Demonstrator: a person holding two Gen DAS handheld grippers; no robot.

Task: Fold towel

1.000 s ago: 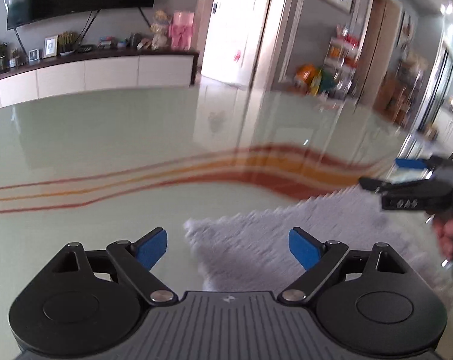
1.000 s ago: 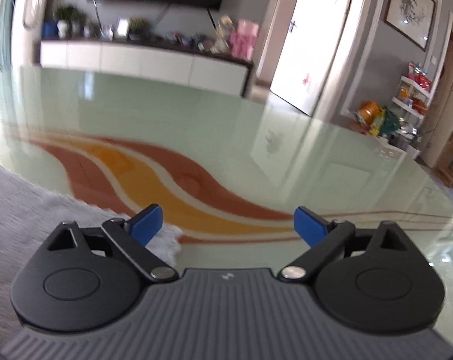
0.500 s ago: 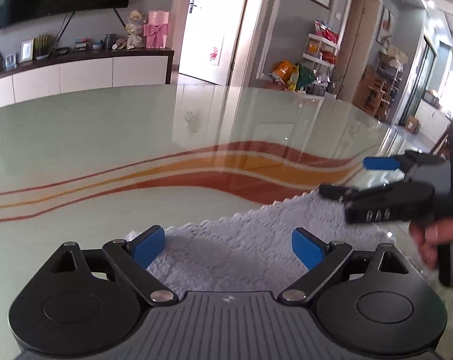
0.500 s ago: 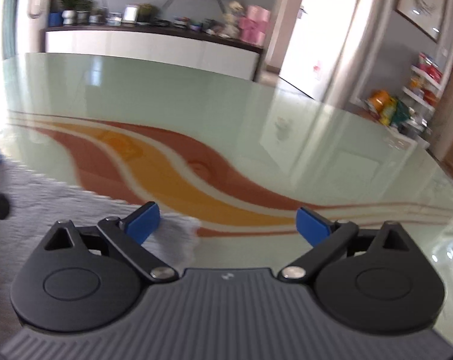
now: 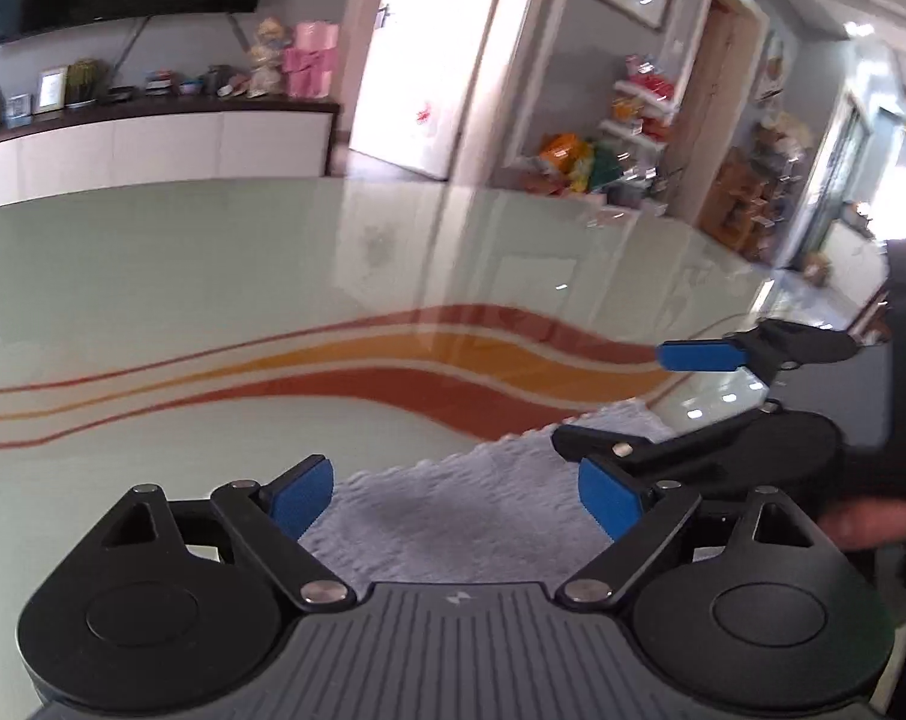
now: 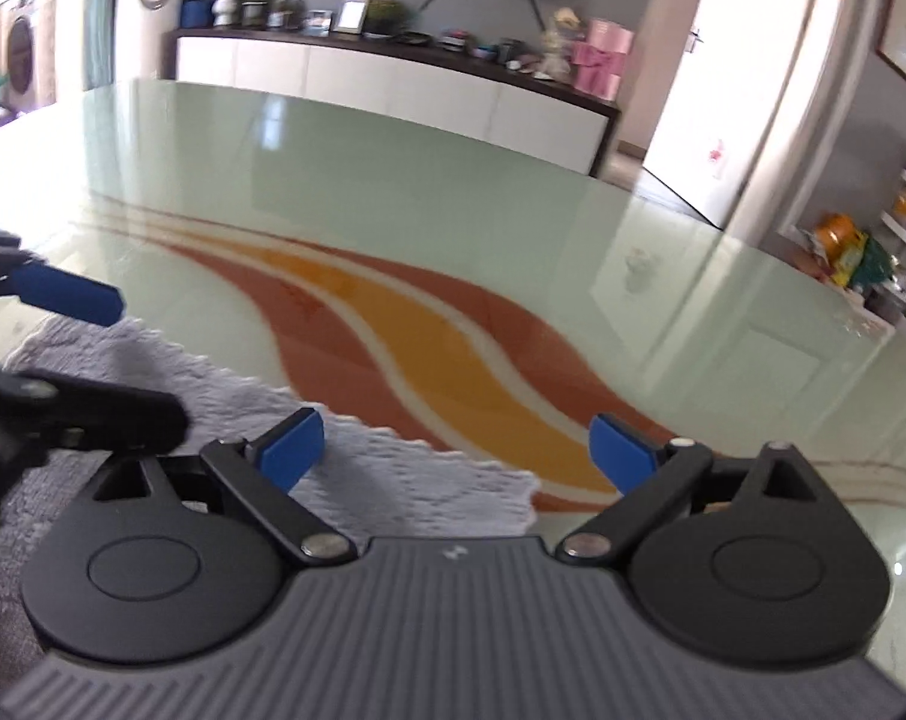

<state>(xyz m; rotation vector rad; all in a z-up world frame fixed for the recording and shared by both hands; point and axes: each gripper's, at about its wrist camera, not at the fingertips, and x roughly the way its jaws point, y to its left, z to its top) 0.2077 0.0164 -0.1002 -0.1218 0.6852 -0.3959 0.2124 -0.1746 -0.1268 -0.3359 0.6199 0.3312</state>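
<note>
A pale grey fluffy towel lies flat on the glass table, which is pale green with red and orange wavy stripes. My left gripper hovers low over the towel's far edge, jaws wide and closing slightly, pads clear of the cloth. My right gripper reaches in from the right, turned on its side, close beside the left one. In the right wrist view the right gripper is open above the towel's far right corner. The left gripper shows at that view's left edge.
A person's hand holds the right gripper's handle. The table's right edge curves away near a doorway and a snack shelf. Beyond the far edge stands a white sideboard under a dark television.
The two grippers have drawn closer together. The right gripper slid left until the towel's corner lies between its fingers. The left view has swung right. Both stay open.
</note>
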